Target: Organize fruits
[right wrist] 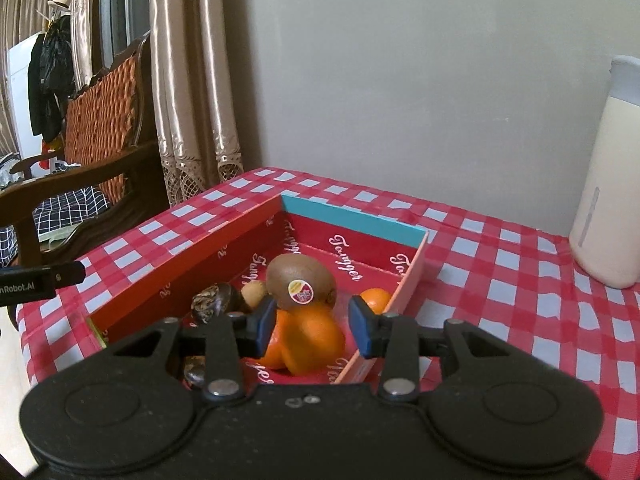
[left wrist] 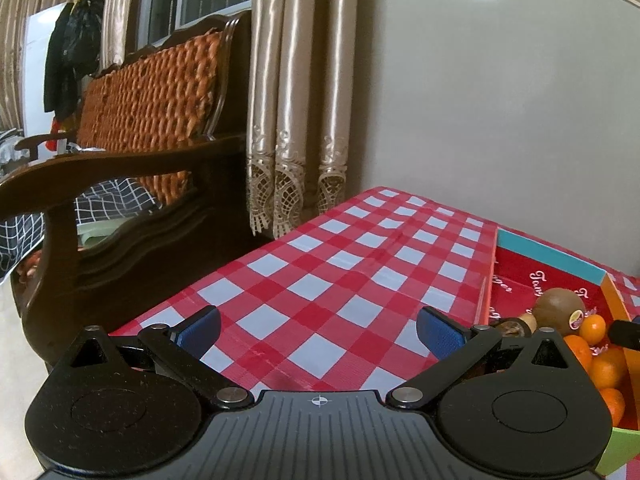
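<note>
Hiding behind the right claw (right wrist: 312, 326), oranges (right wrist: 310, 340) show partly.

The checkered tablecloth (left wrist: 340, 264) left of the red box (right wrist: 192, 264) is free. A cream bottle (right wrist: 604, 184) stands at right; the wooden sofa (left wrist: 132, 200) blocks the left side.

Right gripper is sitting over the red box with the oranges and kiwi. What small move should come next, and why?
Probably lift the right gripper straight up out of the red box. Its jaws stand apart with an orange lying between them, the pads not pressing it, and the kiwi resting on the pile. Sideways motion might knock the fruit.
</note>
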A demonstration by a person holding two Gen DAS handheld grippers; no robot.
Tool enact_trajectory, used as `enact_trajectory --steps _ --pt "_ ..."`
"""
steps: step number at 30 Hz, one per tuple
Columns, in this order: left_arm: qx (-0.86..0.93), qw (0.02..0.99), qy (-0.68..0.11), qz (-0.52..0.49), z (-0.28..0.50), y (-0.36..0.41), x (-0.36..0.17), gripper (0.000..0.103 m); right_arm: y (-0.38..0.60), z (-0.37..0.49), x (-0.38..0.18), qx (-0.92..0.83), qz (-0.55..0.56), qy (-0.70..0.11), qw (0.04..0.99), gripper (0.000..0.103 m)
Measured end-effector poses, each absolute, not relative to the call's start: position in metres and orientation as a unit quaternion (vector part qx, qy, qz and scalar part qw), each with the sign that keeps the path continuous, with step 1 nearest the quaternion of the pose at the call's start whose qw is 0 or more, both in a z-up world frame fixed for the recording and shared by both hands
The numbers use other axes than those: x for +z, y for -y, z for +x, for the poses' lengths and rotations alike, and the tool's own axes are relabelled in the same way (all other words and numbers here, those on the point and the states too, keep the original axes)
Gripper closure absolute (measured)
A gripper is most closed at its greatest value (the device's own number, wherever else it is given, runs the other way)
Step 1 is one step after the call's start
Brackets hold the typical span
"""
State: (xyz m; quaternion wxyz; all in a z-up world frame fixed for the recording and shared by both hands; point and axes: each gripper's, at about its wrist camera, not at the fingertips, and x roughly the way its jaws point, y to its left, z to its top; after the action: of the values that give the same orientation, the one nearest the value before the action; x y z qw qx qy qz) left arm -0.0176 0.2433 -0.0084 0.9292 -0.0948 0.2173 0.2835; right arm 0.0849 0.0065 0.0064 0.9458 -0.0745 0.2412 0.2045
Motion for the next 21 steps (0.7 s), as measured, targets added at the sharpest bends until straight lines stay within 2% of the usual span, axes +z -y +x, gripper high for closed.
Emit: enact_trajectory --steps 1,12,21 --pt "0.282 0.930 -0.217 -0.093 -0.017 -0.241 -0.008 0.000 -0.005 0.084 0.007 0.202 -0.073 -0.239 0.947 0.050" --pt "0.233 0.949 -0.203 -0.064 -0.010 -0.205 -0.001 0.000 0.019 0.067 0.020 0.159 -0.058 -0.212 0.962 0.023" --pt "0.190 0.960 -0.202 -0.046 -0.009 -0.158 0.002 0.000 0.057 0.041 0.019 0.105 -0.020 -0.207 0.972 0.012"
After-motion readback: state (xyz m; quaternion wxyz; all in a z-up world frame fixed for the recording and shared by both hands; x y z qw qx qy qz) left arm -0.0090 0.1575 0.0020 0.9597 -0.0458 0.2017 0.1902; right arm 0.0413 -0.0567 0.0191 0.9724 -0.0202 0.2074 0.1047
